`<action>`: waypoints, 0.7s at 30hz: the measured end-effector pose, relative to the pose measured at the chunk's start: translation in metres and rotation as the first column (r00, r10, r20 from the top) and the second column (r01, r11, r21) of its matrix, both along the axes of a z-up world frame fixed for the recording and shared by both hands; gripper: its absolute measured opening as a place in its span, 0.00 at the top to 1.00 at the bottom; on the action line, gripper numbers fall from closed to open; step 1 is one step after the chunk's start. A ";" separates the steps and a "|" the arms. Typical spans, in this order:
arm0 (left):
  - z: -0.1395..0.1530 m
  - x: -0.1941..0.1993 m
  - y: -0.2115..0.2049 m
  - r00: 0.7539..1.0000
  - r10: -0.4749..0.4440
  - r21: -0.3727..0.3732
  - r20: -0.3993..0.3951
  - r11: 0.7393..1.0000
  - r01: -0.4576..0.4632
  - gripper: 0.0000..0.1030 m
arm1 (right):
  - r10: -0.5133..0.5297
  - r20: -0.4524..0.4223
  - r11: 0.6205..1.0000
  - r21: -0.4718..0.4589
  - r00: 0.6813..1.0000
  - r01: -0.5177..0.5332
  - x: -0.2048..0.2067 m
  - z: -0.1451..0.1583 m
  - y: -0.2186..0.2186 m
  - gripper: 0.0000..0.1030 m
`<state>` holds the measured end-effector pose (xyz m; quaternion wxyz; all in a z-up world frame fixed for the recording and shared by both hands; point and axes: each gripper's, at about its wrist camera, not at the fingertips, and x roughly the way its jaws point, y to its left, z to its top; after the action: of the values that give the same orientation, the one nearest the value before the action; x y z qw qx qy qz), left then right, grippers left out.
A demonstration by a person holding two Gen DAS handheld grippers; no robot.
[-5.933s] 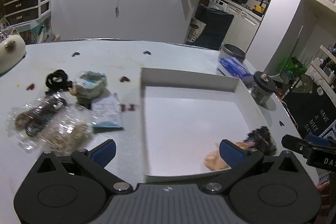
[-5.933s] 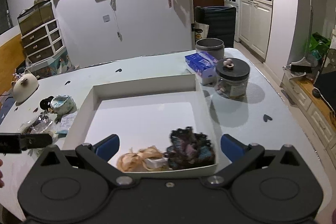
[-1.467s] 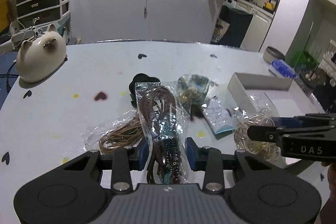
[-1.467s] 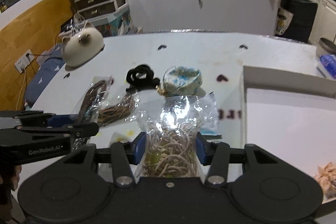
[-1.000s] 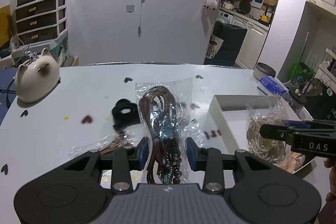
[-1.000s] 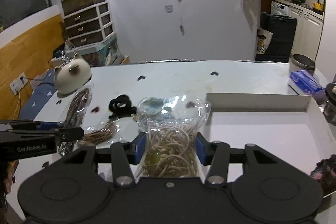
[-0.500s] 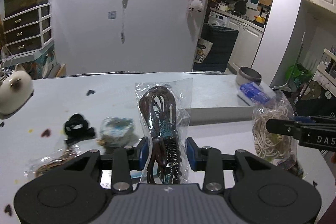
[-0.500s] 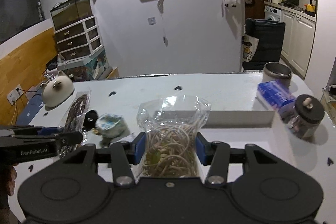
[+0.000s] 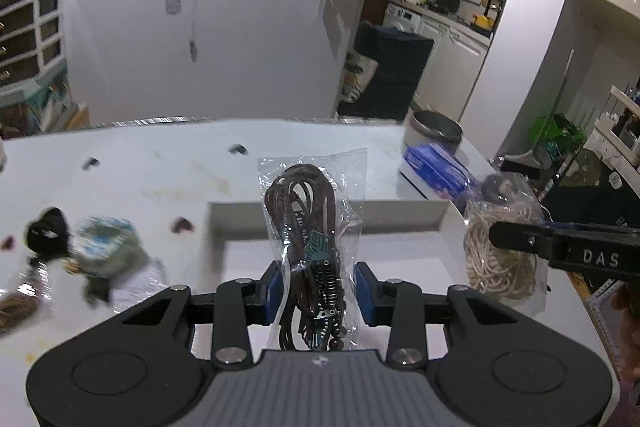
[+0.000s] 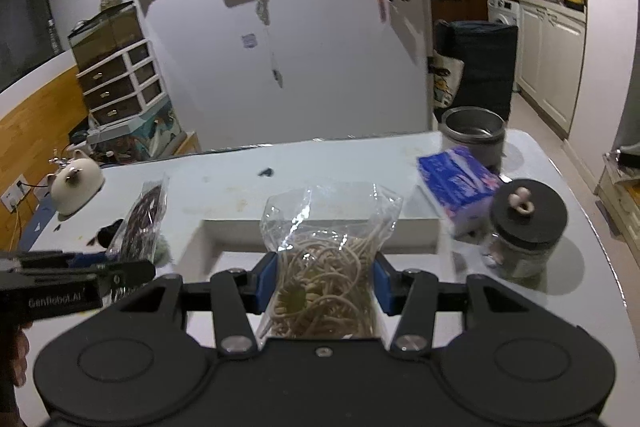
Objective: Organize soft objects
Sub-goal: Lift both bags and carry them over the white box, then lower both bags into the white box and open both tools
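Your left gripper [image 9: 316,285] clamps a crinkly clear bag of coiled brown cord [image 9: 310,227] and your right gripper [image 10: 322,285] pinches a glossy clear bag of tangled cream cord [image 10: 326,267], both held upright above the shallow, square white box [image 9: 400,213].
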<state>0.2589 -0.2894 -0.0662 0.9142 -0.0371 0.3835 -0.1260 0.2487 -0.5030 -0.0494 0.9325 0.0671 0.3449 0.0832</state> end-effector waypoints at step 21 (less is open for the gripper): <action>-0.081 0.067 -0.062 0.966 0.017 -0.074 -0.260 0.997 -0.037 0.62 | 0.000 -0.245 0.996 0.092 0.970 0.023 0.060 -0.072 -0.051 0.49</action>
<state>0.3258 -0.3509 -0.1467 0.8557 -0.0943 0.4938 -0.1225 0.3082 -0.5538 -0.1216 0.8792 0.1226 0.4525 0.0851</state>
